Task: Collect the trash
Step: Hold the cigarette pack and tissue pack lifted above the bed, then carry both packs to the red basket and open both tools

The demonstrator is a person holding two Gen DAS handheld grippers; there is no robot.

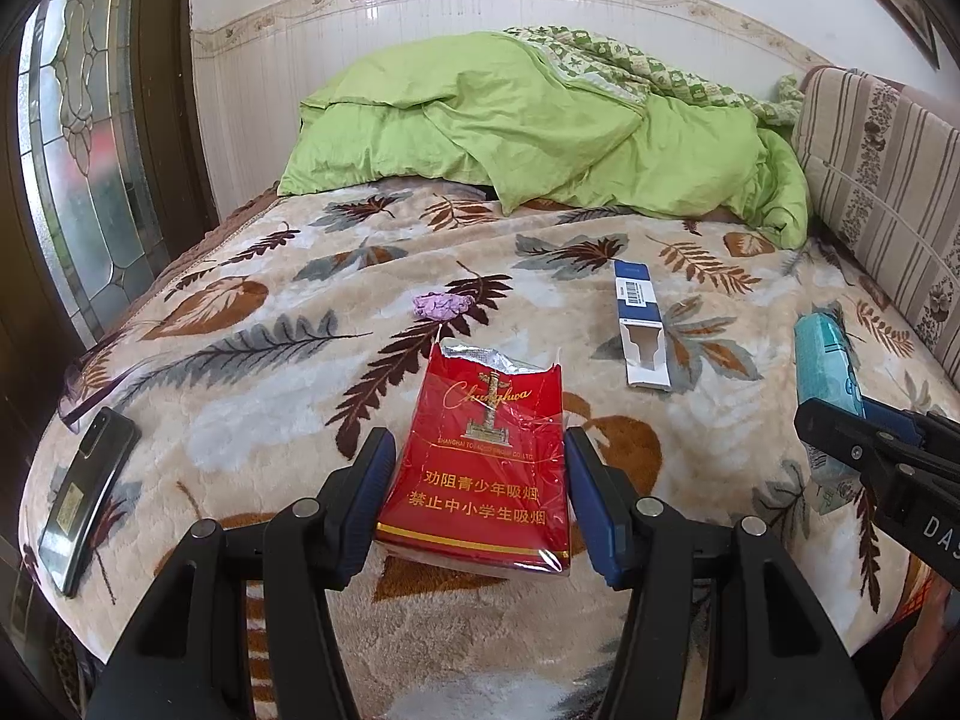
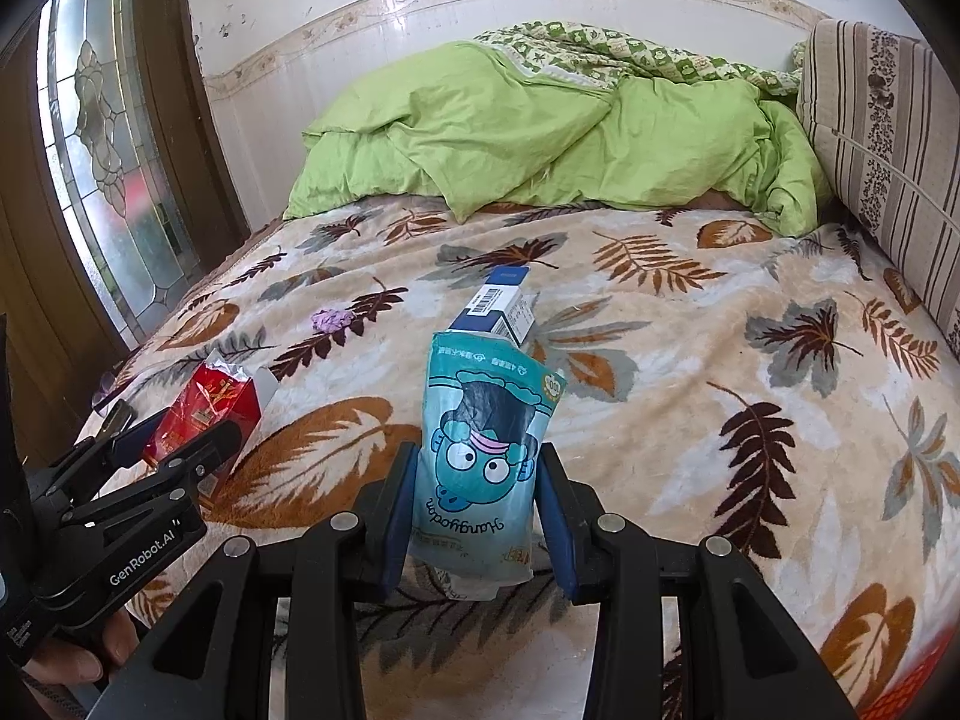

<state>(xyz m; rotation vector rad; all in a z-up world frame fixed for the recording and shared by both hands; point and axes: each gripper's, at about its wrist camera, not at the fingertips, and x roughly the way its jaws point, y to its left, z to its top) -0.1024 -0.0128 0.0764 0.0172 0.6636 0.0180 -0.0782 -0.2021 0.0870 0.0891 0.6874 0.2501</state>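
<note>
The left tool (image 1: 477, 498) is gripping a torn-open red cigarette pack (image 1: 480, 468) by its side edges, and the right tool (image 2: 477, 516) is clamping a teal cartoon-printed pouch (image 2: 480, 462), both held just above the bed (image 1: 240, 420). A blue-and-white carton (image 1: 641, 324) and a purple wad (image 1: 438, 305) are lying farther up the blanket, so keeping both squeezes steady while carrying off matters, since crushable packaging is probably prone to slipping.

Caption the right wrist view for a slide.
Right hand-held gripper clamps a teal pouch above the leaf-print blanket.
</note>
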